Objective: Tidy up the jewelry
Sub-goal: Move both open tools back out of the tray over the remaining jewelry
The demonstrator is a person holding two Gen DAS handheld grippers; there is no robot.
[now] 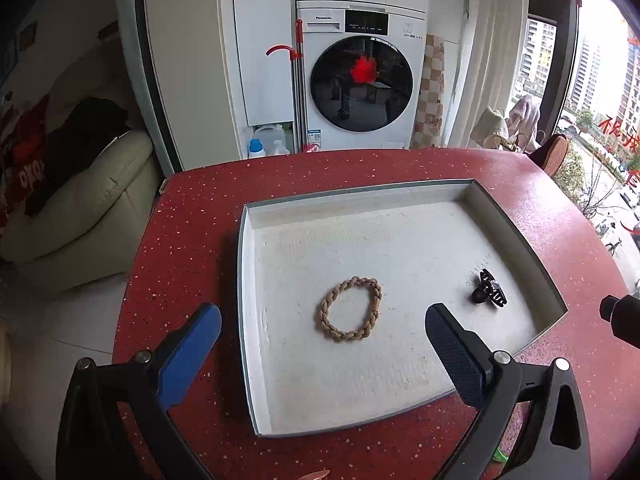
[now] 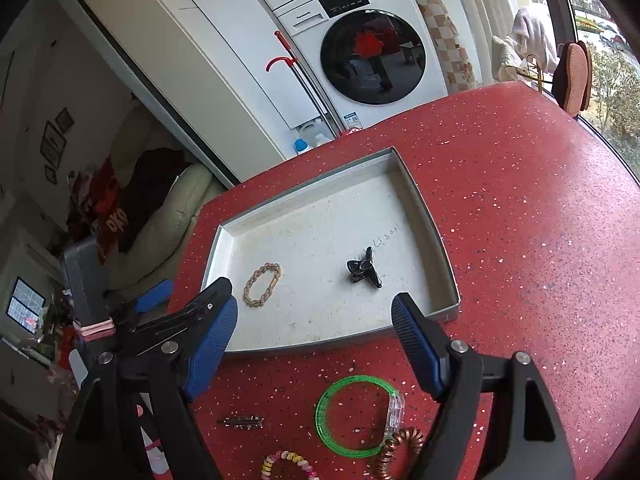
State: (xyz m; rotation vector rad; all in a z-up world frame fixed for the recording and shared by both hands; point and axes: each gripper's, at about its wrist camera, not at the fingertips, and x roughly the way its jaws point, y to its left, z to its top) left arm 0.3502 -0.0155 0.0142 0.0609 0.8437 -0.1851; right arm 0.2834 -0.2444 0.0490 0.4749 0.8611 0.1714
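A shallow white tray (image 1: 248,320) (image 2: 436,240) lies on the red table. In it lie a tan braided bracelet (image 1: 349,309) (image 2: 262,284) and a black hair claw (image 1: 487,289) (image 2: 363,267). My left gripper (image 1: 322,332) is open and empty, hovering over the tray's near side with the braided bracelet between its fingers' line. My right gripper (image 2: 314,322) is open and empty above the tray's front edge. On the table in front of the tray lie a green bangle (image 2: 356,416), a copper coil hair tie (image 2: 402,452), a pastel coil bracelet (image 2: 290,464) and a dark hair clip (image 2: 242,421).
The red speckled table (image 1: 192,216) (image 2: 520,200) ends at the left, with a cream sofa (image 1: 92,200) beyond. A washing machine (image 1: 360,80) and a red-handled mop (image 1: 296,80) stand behind the table. A window is at the right.
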